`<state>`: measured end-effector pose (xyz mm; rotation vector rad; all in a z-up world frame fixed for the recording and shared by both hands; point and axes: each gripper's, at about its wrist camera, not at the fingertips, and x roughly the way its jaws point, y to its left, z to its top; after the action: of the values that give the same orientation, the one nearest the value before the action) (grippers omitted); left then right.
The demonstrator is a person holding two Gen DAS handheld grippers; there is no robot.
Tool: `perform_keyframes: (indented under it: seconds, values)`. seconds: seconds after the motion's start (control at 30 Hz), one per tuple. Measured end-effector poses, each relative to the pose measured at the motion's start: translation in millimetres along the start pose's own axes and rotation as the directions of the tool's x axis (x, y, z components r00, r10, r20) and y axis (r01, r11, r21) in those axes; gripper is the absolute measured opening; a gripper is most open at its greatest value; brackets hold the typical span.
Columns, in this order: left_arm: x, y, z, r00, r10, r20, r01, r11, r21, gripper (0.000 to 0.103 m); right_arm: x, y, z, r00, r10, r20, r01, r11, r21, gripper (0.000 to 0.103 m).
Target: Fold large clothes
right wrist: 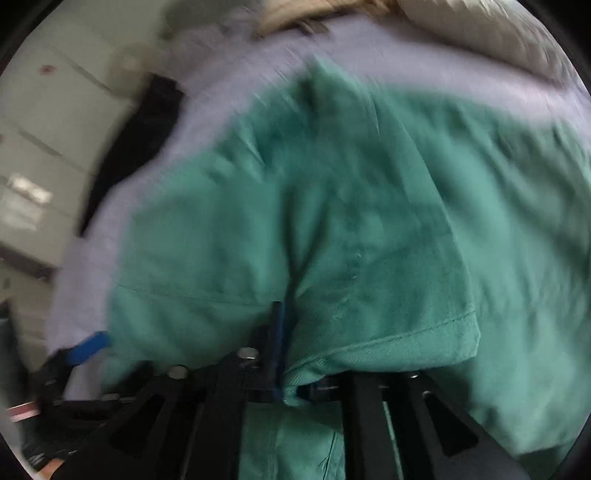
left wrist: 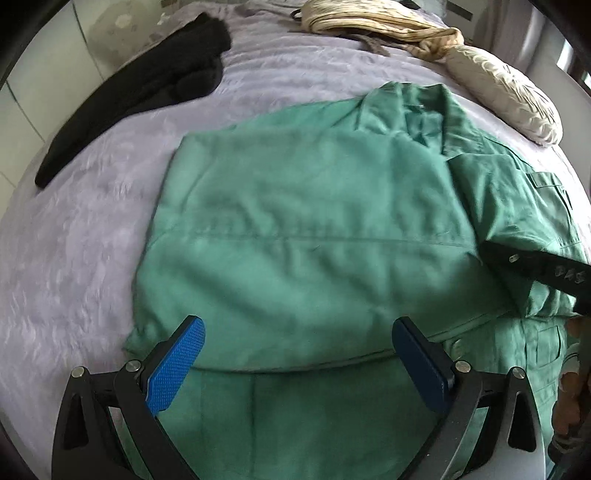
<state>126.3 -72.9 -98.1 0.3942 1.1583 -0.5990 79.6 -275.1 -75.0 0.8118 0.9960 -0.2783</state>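
A large green jacket (left wrist: 306, 236) lies on a lilac bedspread (left wrist: 74, 258), its left side folded in over the middle, collar at the far end. My left gripper (left wrist: 297, 354) is open and empty above the jacket's near part, blue pads (left wrist: 177, 365) spread wide. In the right wrist view, which is blurred, my right gripper (right wrist: 284, 343) is shut on a fold of the green jacket (right wrist: 369, 229) and holds the cloth lifted. The right gripper's black body shows at the right edge of the left wrist view (left wrist: 535, 269).
A black garment (left wrist: 147, 85) lies at the bed's far left. A beige striped garment (left wrist: 369, 22) and a cream pillow (left wrist: 506, 96) lie at the far end. White cabinets (right wrist: 40, 155) stand left of the bed.
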Motion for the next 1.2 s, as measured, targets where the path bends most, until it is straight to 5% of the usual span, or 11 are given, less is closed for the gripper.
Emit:
perform_keyframes:
  seconds: [0.1, 0.2, 0.27, 0.3, 0.33, 0.47, 0.6, 0.73, 0.93, 1.07, 1.2]
  values:
    - [0, 15, -7, 1.000, -0.018, 0.007, 0.018, 1.000, -0.018, 0.102, -22, -9, -9, 0.994, 0.097, 0.052, -0.103, 0.985, 0.135, 0.087]
    - [-2, 26, -10, 1.000, -0.021, 0.016, 0.022, 0.999, -0.026, 0.102, -46, -21, -11, 0.988, 0.055, 0.148, -0.088, 0.969, 0.232, 0.085]
    - [-2, 31, -9, 1.000, -0.024, 0.015, 0.024, 0.999, -0.037, 0.102, -48, -30, -9, 0.984, 0.032, 0.174, -0.081, 0.955, 0.284, 0.065]
    - [-3, 35, -9, 1.000, -0.026, 0.016, 0.027, 0.999, -0.045, 0.102, -44, -36, -1, 0.988, 0.019, 0.154, -0.065, 0.953, 0.295, 0.027]
    - [-5, 40, -9, 0.999, -0.025, 0.019, 0.026, 0.998, -0.055, 0.102, -39, -36, 6, 0.991, 0.018, 0.135, -0.058, 0.953, 0.298, 0.008]
    - [-16, 58, -11, 0.999, -0.017, 0.049, 0.020, 0.997, -0.078, 0.102, -57, 13, 14, 0.980, -0.001, 0.197, -0.010, 0.998, 0.056, 0.008]
    - [-17, 75, -11, 0.999, 0.008, 0.053, -0.003, 0.996, -0.090, 0.102, -37, 85, -8, 0.985, -0.080, 0.150, 0.109, 0.973, -0.203, 0.009]
    - [-12, 84, -13, 1.000, 0.007, 0.030, -0.003, 0.993, -0.114, 0.102, 18, 113, -29, 0.984, -0.177, 0.003, 0.169, 0.935, -0.313, 0.035]
    - [-10, 66, -1, 0.993, -0.114, 0.023, 0.116, 0.988, -0.101, 0.102, -18, 89, -49, 1.000, 0.019, -0.019, -0.022, 0.988, -0.150, 0.063]
    - [0, 27, 16, 0.967, -0.254, 0.007, 0.253, 0.965, -0.065, 0.102, -57, 19, -66, 0.999, 0.037, -0.004, -0.036, 0.997, 0.072, 0.063]
    - [24, -17, 28, 0.929, -0.363, -0.067, 0.362, 0.932, -0.033, 0.102, -83, -60, -80, 0.997, 0.052, 0.050, -0.066, 0.942, 0.328, 0.063]
